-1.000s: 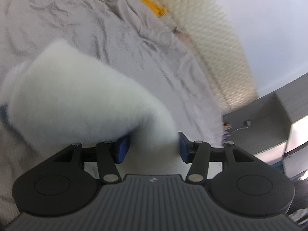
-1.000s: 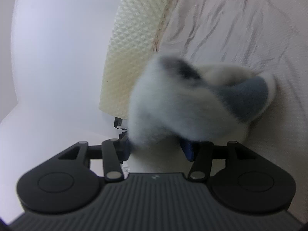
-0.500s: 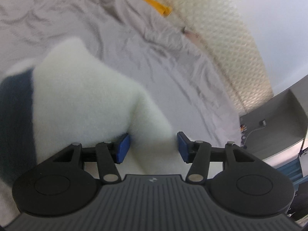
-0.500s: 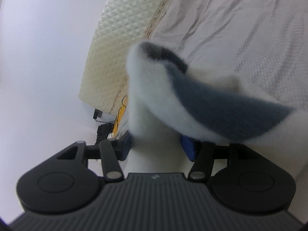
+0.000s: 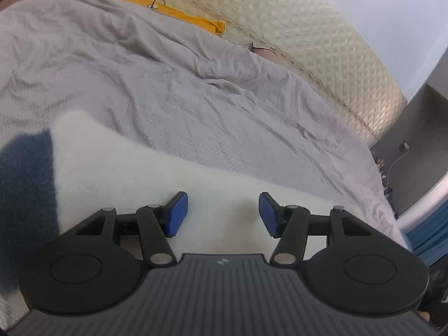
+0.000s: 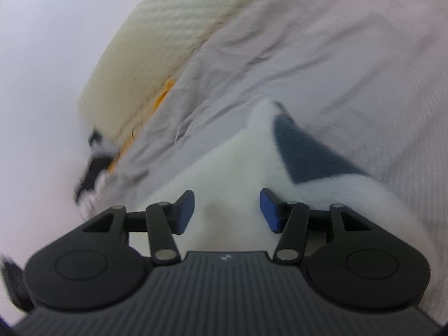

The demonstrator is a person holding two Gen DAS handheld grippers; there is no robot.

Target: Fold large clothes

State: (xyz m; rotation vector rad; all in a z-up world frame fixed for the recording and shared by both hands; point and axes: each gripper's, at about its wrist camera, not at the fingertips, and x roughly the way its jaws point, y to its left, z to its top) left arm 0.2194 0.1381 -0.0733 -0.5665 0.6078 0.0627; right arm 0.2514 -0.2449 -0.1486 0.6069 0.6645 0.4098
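My left hand-held gripper (image 5: 222,214) and right hand-held gripper (image 6: 226,211), both spread, the right just narrowing, the left widening, frame the white fleece (image 5: 156,173) at lower centre, unpinched, on the grey bed (image 5: 168,84).

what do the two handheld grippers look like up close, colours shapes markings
Both look alike. The left gripper and the right gripper each have a dark grey ribbed body with a small pale logo, two round black discs at the sides, black link arms with silver pins, and flat blue pads on the jaws. No cables, hands or sleeves are visible.
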